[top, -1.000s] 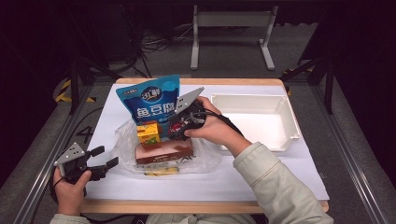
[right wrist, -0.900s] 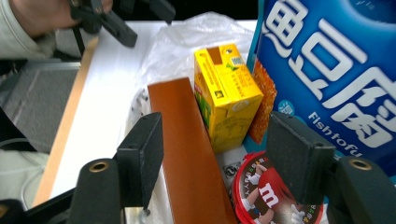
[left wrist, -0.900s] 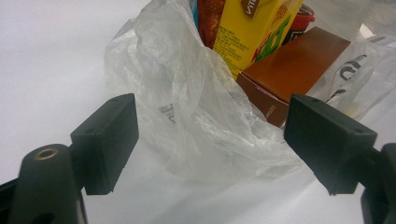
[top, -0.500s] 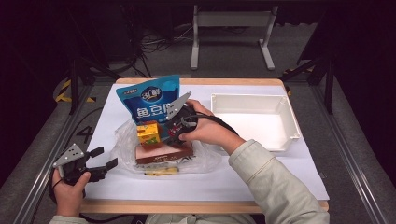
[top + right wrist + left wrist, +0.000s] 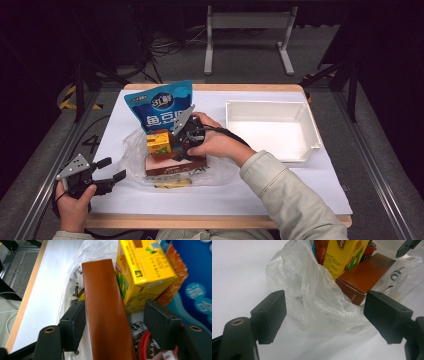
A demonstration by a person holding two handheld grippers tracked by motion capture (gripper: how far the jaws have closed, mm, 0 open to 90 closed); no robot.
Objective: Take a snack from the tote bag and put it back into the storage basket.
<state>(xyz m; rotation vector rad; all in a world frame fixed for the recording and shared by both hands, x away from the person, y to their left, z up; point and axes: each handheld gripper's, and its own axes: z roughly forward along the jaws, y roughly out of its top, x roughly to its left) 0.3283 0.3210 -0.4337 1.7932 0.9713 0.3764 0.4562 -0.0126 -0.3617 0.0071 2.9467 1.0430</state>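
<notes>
R gripper (image 5: pixel 181 142) is held open astride the brown box (image 5: pixel 106 312); L gripper (image 5: pixel 102 176) is held open near the plastic bag (image 5: pixel 312 305).

A long brown box (image 5: pixel 107 312) lies flat in the clear plastic bag (image 5: pixel 131 150), beside the yellow carton (image 5: pixel 142 270).

The right gripper (image 5: pixel 176 146) has moved to the left and lower since a second ago. It is now over the brown box (image 5: pixel 172 165) in the plastic bag (image 5: pixel 135 150), its jaws open on both sides of the box.
</notes>
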